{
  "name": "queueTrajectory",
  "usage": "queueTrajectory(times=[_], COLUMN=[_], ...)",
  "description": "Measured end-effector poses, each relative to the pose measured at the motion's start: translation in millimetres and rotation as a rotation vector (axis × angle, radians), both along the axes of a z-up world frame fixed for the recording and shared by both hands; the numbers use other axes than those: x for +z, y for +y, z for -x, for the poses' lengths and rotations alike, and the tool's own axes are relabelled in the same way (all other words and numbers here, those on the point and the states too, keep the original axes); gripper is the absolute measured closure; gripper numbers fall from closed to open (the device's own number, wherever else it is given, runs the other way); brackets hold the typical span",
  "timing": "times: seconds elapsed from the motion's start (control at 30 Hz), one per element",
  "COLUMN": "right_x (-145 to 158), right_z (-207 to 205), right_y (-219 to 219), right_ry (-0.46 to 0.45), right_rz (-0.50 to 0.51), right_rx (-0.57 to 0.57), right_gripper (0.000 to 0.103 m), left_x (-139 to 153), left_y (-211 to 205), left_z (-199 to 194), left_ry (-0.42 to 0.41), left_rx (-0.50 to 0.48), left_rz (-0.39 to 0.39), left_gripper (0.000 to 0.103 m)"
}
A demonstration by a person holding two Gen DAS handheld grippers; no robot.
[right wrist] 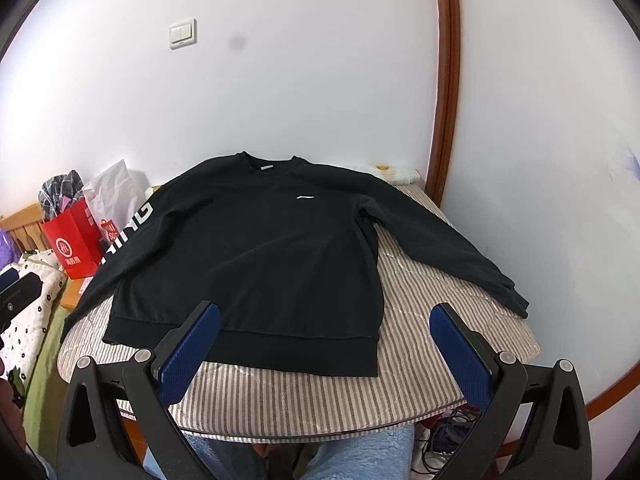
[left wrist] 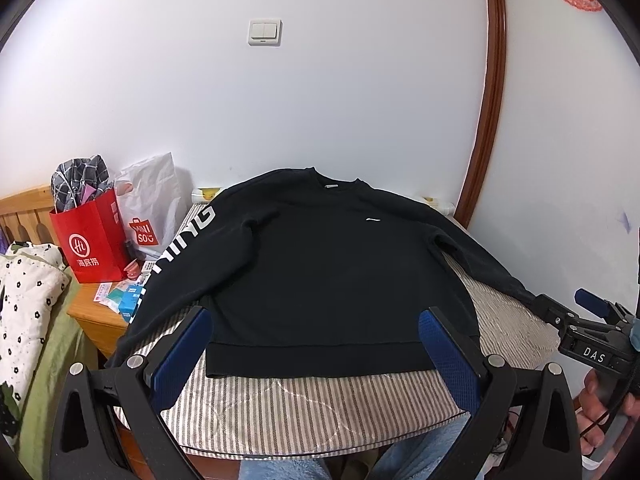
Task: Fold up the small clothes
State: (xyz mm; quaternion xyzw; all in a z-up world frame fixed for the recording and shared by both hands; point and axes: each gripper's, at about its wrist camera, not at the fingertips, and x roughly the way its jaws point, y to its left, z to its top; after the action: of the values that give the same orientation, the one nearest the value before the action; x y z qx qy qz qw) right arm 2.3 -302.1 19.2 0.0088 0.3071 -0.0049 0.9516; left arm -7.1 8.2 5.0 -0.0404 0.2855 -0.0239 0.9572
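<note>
- Black long-sleeved sweatshirt (left wrist: 320, 272) lies flat and face up on a striped cushioned tabletop (left wrist: 320, 404), neckline toward the white wall, hem toward the camera.
- Both sleeves are spread outward. The sleeve on the viewer's left carries large white lettering and hangs over the table's left edge; the other runs out to the right across the stripes.
- A small white logo (right wrist: 305, 198) sits on the chest.
- The left gripper (left wrist: 316, 354) hovers just before the hem, its two blue-padded fingers (left wrist: 182, 356) spread wide apart with nothing between them.
- The right gripper (right wrist: 325, 350) is likewise gaping, blue pads well apart, holding nothing; it is poised near the hem's right corner.
- In the left wrist view, the right gripper appears at the far right edge, close to the cuff of the right sleeve, with a hand (left wrist: 600, 408) gripping its handle; whether it touches the cuff cannot be told.
- Left of the table, a red paper bag (left wrist: 94, 240) stuffed with checked cloth stands on a wooden nightstand (left wrist: 96, 316), beside a white shopping bag (left wrist: 154, 204).
- A light switch (left wrist: 264, 32) is on the wall.
- Blue-trousered knees show below the table edge.
</note>
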Motion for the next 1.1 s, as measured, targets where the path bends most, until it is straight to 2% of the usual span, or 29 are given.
queueTrajectory(times=[1.1], right_x=[3.9], right_z=[0.0], right_y=[-10.4], right_ry=[-0.010], right_rz=[-0.015], right_rx=[-0.011], right_gripper=[0.000], left_x=[-2.8], left_y=[1.7], left_z=[2.9], left_ry=[0.011], left_rx=[0.001], left_rz=[0.005], left_gripper=[0.000])
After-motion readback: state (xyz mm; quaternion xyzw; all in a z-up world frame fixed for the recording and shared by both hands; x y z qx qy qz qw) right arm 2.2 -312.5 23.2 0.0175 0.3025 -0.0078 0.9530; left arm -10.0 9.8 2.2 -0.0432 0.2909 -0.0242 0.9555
